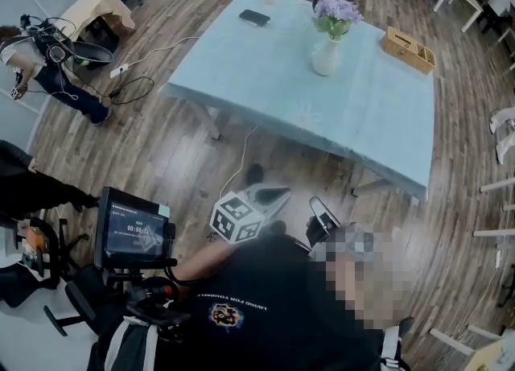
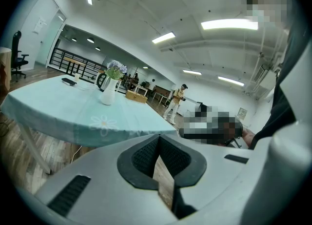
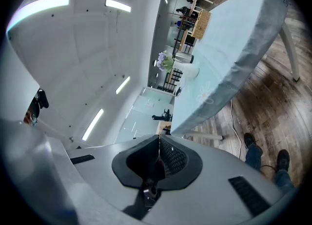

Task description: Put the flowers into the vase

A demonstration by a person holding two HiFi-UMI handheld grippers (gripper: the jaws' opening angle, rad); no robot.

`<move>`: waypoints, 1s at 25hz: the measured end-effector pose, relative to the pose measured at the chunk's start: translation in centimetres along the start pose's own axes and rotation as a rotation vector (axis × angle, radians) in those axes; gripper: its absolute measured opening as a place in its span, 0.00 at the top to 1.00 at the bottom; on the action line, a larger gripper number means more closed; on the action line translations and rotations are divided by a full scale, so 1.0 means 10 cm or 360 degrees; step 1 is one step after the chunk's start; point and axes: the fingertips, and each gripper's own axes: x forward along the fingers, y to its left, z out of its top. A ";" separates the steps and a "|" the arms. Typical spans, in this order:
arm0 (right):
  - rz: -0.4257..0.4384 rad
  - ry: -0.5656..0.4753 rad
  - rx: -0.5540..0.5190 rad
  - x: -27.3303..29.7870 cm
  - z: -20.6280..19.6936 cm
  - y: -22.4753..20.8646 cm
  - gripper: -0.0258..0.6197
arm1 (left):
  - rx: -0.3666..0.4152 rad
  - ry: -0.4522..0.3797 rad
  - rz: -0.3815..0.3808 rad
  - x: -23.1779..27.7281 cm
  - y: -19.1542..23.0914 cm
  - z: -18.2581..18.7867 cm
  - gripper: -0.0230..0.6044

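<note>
The flowers [image 1: 337, 11] stand in the white vase [image 1: 326, 57] on the light blue bench [image 1: 265, 72], upper centre of the head view, between a phone [image 1: 254, 17] and a wooden box [image 1: 409, 47]. The left tool [image 2: 158, 138] and right tool [image 3: 159, 138], low in frame and well apart from the bench, are both closed on nothing.

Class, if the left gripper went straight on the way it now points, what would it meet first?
Probably the near edge of the table; depth is hard to judge.
</note>
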 end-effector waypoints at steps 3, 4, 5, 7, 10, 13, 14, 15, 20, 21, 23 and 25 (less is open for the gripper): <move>-0.0009 0.0009 -0.0006 0.00 0.00 -0.02 0.93 | 0.0001 0.0000 0.0000 0.00 0.01 0.00 0.95; -0.0010 0.0011 -0.0010 0.00 0.00 -0.02 0.93 | 0.0000 0.0000 0.0001 0.01 0.01 0.00 0.95; -0.0011 0.0013 -0.0008 0.01 0.00 -0.03 0.93 | -0.0001 -0.0001 0.0002 0.01 0.01 0.00 0.95; -0.0010 0.0018 0.0007 0.02 0.00 -0.03 0.93 | -0.0005 -0.0005 0.0010 0.01 0.03 0.00 0.95; -0.0003 0.0035 0.0018 0.06 0.00 -0.05 0.93 | -0.0008 -0.0014 0.0027 0.01 0.07 0.00 0.95; 0.0010 0.0065 0.0004 0.11 0.01 -0.07 0.93 | -0.0018 -0.0028 0.0048 0.01 0.11 0.00 0.95; 0.0013 0.0076 -0.0002 0.13 0.01 -0.07 0.93 | -0.0022 -0.0033 0.0057 0.00 0.13 0.01 0.95; 0.0018 0.0086 -0.0008 0.15 0.02 -0.07 0.93 | -0.0025 -0.0038 0.0066 0.00 0.14 0.01 0.95; 0.0031 0.0117 -0.0021 0.21 0.04 -0.06 0.93 | -0.0038 -0.0052 0.0092 -0.01 0.19 0.03 0.95; 0.0029 0.0121 -0.0020 0.22 0.04 -0.06 0.93 | -0.0040 -0.0052 0.0096 -0.01 0.19 0.03 0.95; 0.0029 0.0124 -0.0018 0.23 0.05 -0.06 0.93 | -0.0041 -0.0053 0.0103 -0.02 0.20 0.04 0.95; 0.0038 0.0124 -0.0028 0.25 0.06 -0.05 0.93 | -0.0043 -0.0053 0.0107 -0.02 0.22 0.05 0.95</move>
